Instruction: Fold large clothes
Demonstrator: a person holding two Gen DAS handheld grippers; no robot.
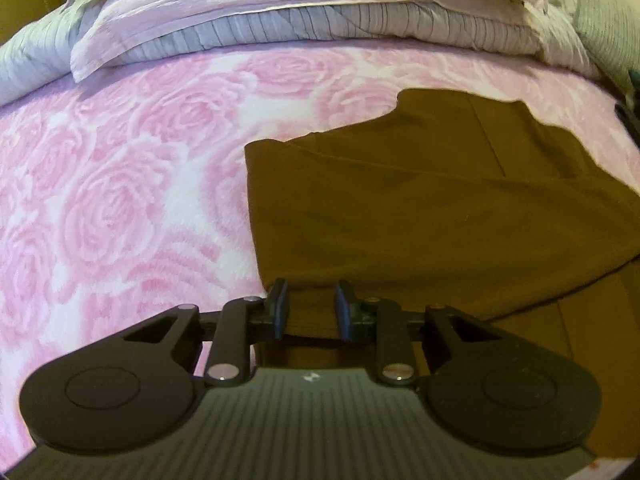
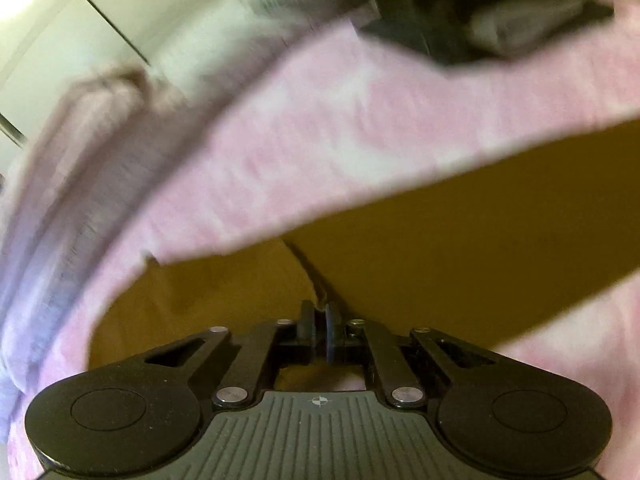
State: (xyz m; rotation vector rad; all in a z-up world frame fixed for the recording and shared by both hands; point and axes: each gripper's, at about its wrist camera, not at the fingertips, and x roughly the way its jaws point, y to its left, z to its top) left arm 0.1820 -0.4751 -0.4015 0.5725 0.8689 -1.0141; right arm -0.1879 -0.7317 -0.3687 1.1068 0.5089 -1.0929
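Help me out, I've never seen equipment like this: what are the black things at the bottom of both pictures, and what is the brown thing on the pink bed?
Each black thing is a hand-held gripper with a camera looking along its jaws. One picture comes from the left gripper, the other from the right gripper. The brown garment lies on a pink rose-patterned blanket, with folded bedding stacked behind. The right jaws are shut on a fold of the garment. The left jaws stand slightly apart with the garment's edge between them; whether they grip it is unclear.
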